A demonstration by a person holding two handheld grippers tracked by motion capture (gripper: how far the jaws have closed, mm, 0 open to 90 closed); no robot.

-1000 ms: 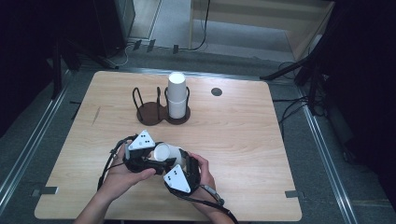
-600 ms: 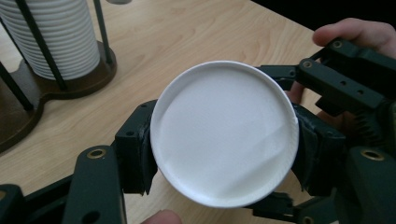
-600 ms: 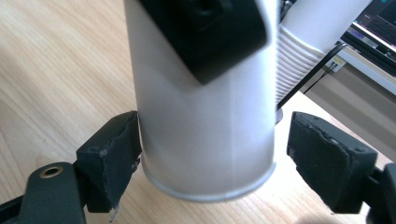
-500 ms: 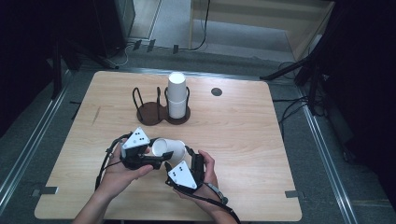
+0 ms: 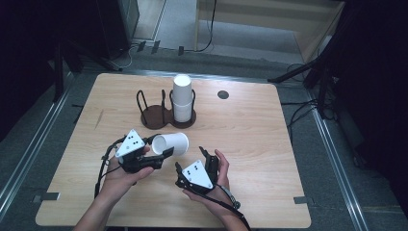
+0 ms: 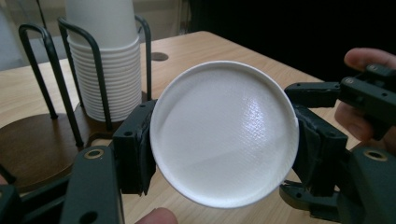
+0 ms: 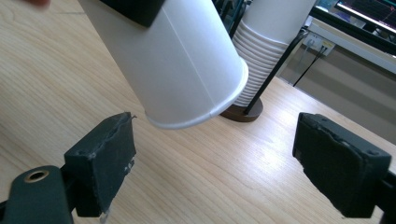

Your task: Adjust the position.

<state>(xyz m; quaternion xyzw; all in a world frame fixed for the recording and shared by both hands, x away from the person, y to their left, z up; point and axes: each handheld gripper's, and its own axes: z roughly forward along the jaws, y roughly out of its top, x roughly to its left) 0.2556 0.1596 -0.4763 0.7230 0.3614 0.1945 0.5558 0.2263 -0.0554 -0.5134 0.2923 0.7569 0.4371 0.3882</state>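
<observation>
The left gripper (image 5: pixel 163 155) pinches a single white paper cup (image 5: pixel 171 144) across its sides, both pads pressed against the cup wall; the cup lies on its side above the wooden table (image 5: pixel 250 130), in front of the cup holder (image 5: pixel 155 117). The right gripper (image 5: pixel 193 164) sits just beside the cup, its jaws having just been opening; they now stand spread apart with nothing between them. A stack of cups (image 5: pixel 182 98) stands upright in the holder's right bay.

one loose cup (image 5: pixel 171 143), one cup stack (image 5: pixel 182 98)
</observation>
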